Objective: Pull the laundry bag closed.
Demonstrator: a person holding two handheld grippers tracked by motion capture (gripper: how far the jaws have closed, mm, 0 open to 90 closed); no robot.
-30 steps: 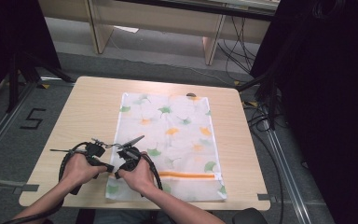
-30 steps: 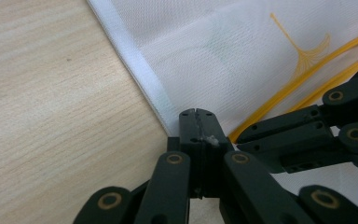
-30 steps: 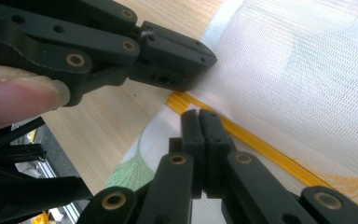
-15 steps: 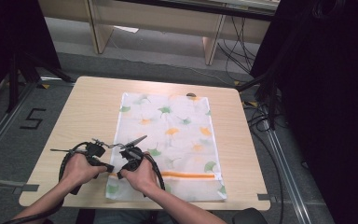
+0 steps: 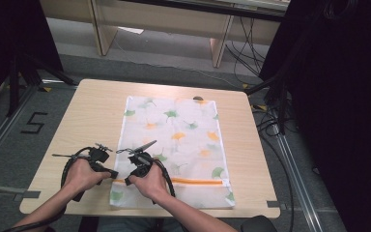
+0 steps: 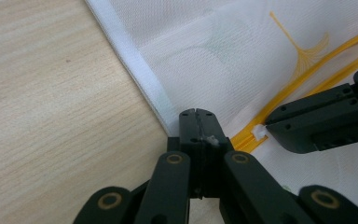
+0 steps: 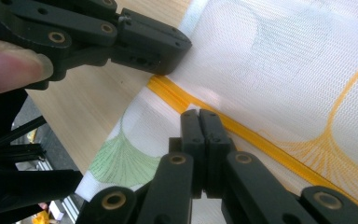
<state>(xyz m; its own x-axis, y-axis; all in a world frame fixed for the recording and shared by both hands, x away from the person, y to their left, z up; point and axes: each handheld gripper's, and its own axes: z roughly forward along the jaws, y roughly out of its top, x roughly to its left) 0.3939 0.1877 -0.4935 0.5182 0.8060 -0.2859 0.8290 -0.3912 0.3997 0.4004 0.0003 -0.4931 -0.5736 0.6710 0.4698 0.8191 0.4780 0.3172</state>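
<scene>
A white mesh bag [image 5: 174, 130] printed with green and orange leaves lies flat on the wooden table [image 5: 92, 111]. An orange zipper [image 5: 188, 182] runs across its near end. My left gripper [image 6: 196, 114] is shut on the bag's white hem [image 6: 135, 70] right at the zipper's left end, also seen from above [image 5: 113, 173]. My right gripper [image 7: 199, 114] is shut on the zipper [image 7: 261, 140] just beside it. In the left gripper view a small white pull tab [image 6: 259, 132] shows at the right gripper's tips [image 6: 268, 126]. The two grippers nearly touch.
The bag covers the table's middle and right; bare wood lies to the left. The table's near edge [image 5: 149, 210] is just below my hands. Cables [image 5: 270, 121] run over the floor at the right, and a wooden bench [image 5: 164, 19] stands behind the table.
The right hand has shifted only slightly; the left gripper has stayed where it was. Both grips look unchanged.
</scene>
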